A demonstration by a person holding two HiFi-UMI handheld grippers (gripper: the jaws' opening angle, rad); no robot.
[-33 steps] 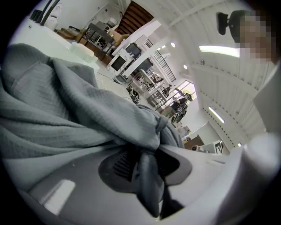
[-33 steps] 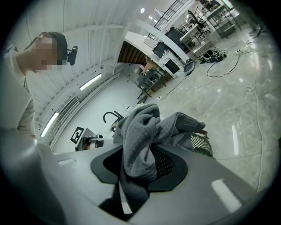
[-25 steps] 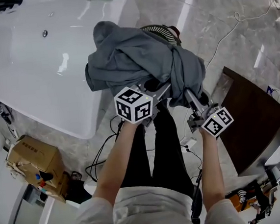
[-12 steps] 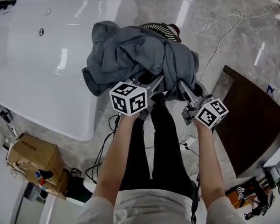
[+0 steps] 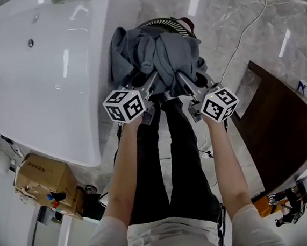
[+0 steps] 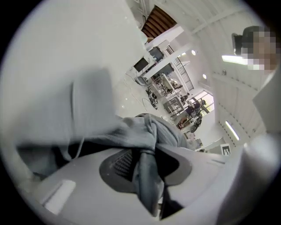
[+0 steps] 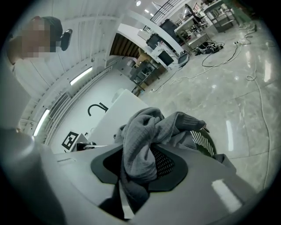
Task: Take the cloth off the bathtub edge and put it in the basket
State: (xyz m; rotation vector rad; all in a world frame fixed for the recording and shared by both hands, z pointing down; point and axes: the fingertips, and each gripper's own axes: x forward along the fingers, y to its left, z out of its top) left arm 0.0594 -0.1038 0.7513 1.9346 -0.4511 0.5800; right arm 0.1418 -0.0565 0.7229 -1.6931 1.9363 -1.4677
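Observation:
The grey cloth (image 5: 160,54) hangs bunched between both grippers over the round slatted basket (image 5: 166,24), next to the white bathtub (image 5: 45,65). My left gripper (image 5: 150,81) is shut on a fold of the cloth (image 6: 145,176), which runs between its jaws. My right gripper (image 5: 180,78) is shut on another thick fold of the cloth (image 7: 138,158). In the right gripper view the basket's rim (image 7: 204,143) shows just past the cloth. The lower part of the cloth hides most of the basket.
A dark wooden panel (image 5: 274,119) stands at the right. A cardboard box (image 5: 43,179) sits on the floor at the left. Cables (image 5: 242,30) trail across the marble floor. The person's legs (image 5: 173,161) are directly below the grippers.
Both grippers have gone down and drawn closer together, carrying the cloth from beside the tub's edge to over the basket. The cloth is now bunched narrower.

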